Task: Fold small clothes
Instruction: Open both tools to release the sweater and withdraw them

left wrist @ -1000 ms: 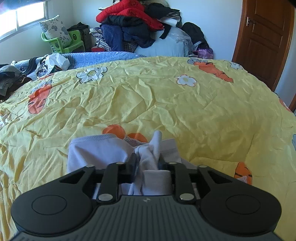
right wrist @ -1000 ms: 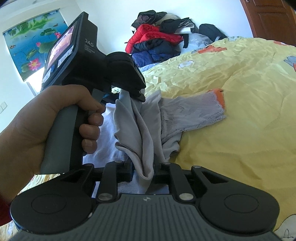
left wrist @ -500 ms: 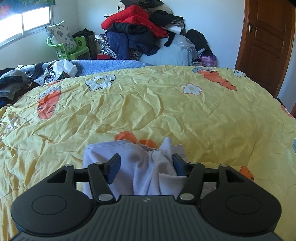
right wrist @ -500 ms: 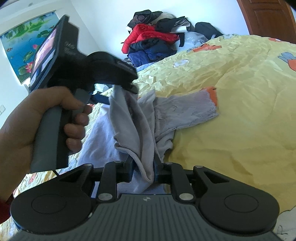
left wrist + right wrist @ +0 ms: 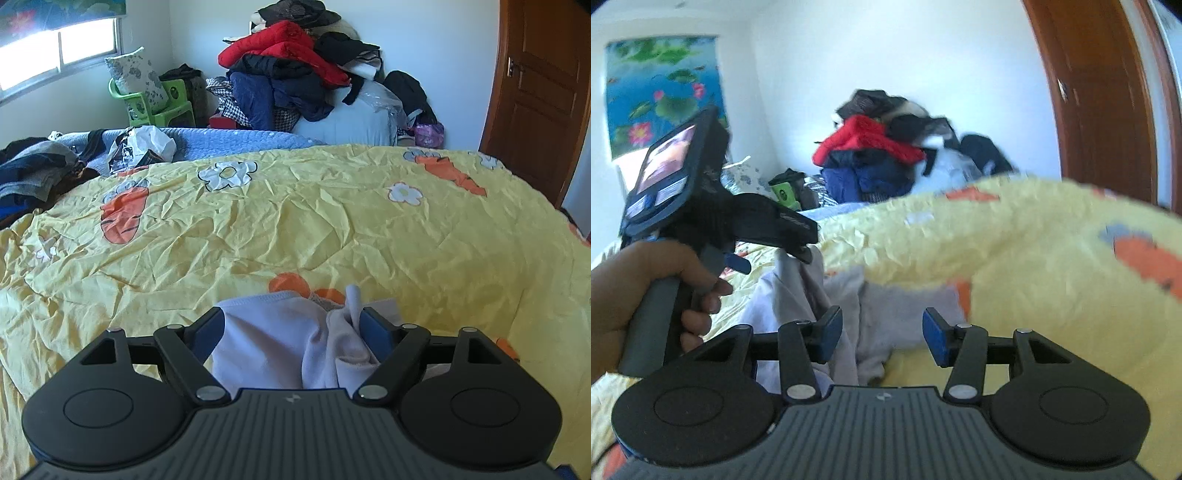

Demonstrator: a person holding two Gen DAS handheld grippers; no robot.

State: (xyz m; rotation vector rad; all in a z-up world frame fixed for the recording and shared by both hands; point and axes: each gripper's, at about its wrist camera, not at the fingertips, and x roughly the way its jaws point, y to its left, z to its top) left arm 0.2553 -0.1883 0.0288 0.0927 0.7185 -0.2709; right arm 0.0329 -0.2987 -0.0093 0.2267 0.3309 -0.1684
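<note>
A small pale lilac garment lies bunched on the yellow carrot-print bedspread, right under my left gripper. The left jaws stand wide open with the cloth loose between them. In the right wrist view the same garment drapes down beside the hand-held left gripper. My right gripper is open, with the cloth just ahead of and between its blue pads. That view is blurred.
A tall pile of red, navy and black clothes sits at the far side of the bed. Dark clothes and a white bag lie at the back left. A brown door is on the right.
Both grippers, shut on the garment a second ago, have opened and let go. The right gripper has dropped lower and swung, blurring its view.
</note>
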